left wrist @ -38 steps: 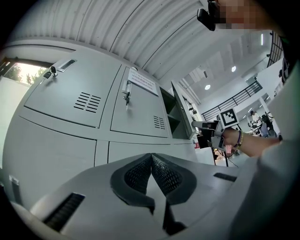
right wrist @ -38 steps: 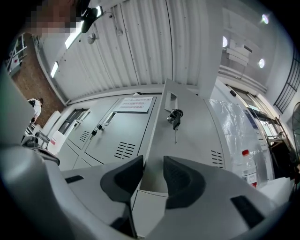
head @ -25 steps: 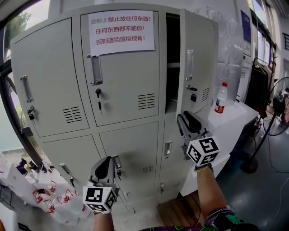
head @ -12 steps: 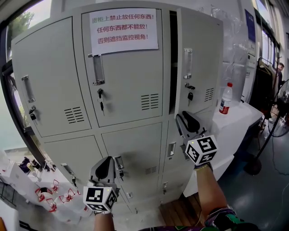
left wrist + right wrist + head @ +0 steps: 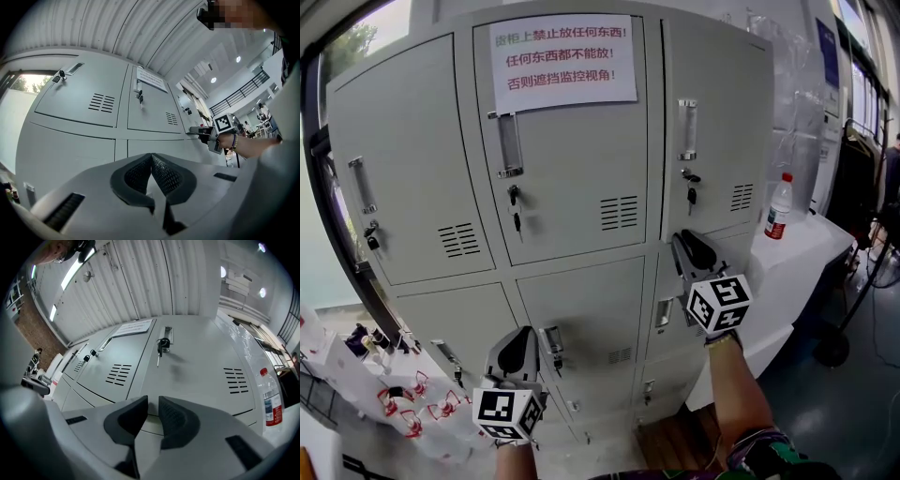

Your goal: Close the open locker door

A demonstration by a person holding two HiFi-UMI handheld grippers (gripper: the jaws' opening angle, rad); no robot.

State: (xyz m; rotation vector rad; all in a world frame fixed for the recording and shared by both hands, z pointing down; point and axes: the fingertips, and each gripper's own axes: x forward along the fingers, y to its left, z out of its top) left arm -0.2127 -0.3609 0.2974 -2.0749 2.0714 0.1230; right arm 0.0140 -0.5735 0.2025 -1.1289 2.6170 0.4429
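Fingers [image 5: 177,420] of right gripper [image 5: 153,400] narrowly apart, just closing on nothing; left gripper [image 5: 151,155] pinched together.

Bright, even light, probably from the left window [image 5: 358,39]; strong fisheye bending, dark corners, sharp focus.

A white-draped table [image 5: 811,253] is seen at 3 o'clock, just beside the grey steel locker bank [image 5: 572,309]. One clear plastic bottle w/ red cap & red label [image 5: 782,208] is stood upright on it, approx. 2 o'clock, near the back edge. Grey-blue floor [image 5: 853,412] is seen at 4–5 o'clock; a black round stand base [image 5: 832,349] is set on it, right of the table. Brown wooden boards [image 5: 675,442] are laid at 6 o'clock by the locker foot. White packs w/ red print [image 5: 403,405] are piled at 8 o'clock.
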